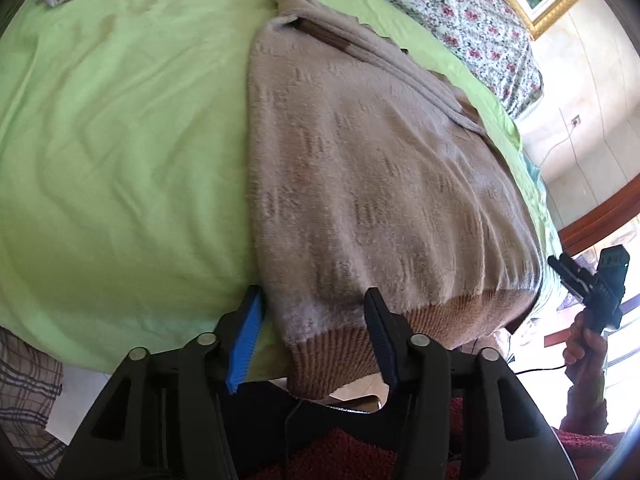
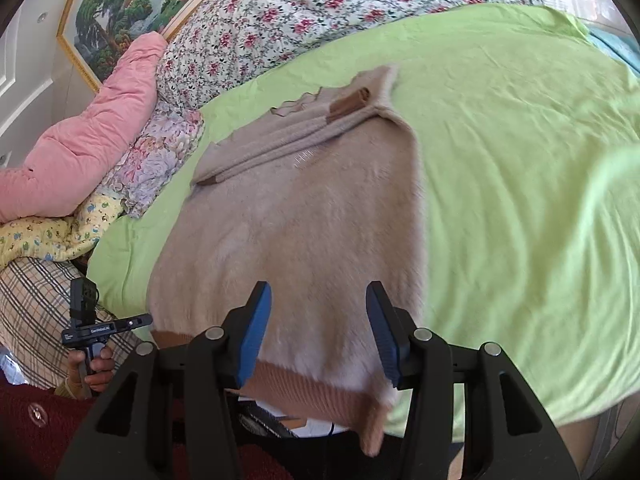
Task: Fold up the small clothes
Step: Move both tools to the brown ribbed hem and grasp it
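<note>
Both sets of jaws are standing apart, gripping nothing — left gripper (image 1: 316, 336) and right gripper (image 2: 318, 332) are hovering over the hem corners of the beige sweater (image 1: 360, 184). It's lying on the green sheet (image 1: 120, 140), sleeves already folded in across the top, hem overhanging the near edge. Prob. the bottom-to-top fold is left. No readable labels — print on the gripper body is too small.

Both hand-held grippers — left (image 1: 316, 336), right (image 2: 320, 332) — angled downward, jaws apart, empty.
</note>
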Available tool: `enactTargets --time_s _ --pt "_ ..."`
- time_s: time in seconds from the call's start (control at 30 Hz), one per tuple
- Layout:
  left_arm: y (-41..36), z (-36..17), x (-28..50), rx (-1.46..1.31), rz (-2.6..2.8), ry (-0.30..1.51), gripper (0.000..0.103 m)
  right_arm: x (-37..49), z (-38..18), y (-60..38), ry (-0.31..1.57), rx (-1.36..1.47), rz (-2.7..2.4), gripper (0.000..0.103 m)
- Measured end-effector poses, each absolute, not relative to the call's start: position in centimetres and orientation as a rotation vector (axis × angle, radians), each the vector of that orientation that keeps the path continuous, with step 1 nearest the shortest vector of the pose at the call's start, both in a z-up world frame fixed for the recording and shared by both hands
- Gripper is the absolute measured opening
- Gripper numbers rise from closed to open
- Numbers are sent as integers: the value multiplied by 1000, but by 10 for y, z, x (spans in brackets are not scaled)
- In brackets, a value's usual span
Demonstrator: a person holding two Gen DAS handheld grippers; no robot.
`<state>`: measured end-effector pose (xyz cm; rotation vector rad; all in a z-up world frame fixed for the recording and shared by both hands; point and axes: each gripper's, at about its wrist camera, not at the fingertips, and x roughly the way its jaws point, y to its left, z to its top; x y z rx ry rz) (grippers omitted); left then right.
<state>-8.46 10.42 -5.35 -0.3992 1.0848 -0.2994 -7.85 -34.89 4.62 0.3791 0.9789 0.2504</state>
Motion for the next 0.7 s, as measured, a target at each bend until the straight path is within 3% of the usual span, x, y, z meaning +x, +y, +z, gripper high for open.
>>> enactTargets --time_s 0.07,0.17,0.47,0.63,0.67,0.7 --pt "101 -53 -85 -397 -331 1078 53 -86 41 -354 1003 385 259 51" --pt "100 -52 -84 -384 -379 1067 45 -97 28 -357 1053 367 274 51" --pt "101 -62 -80 -391 -496 1093 46 -109 2 -360 1116 380 356 51" --pt "97 -62 -77 -392 -538 1106 53 -103 -1 -358 1111 377 387 53" --pt "94 -61 -78 -375 -540 1101 52 -102 0 -354 1112 348 393 53" --pt "92 -61 -79 -359 -536 1096 42 -102 0 -352 1114 323 394 52"
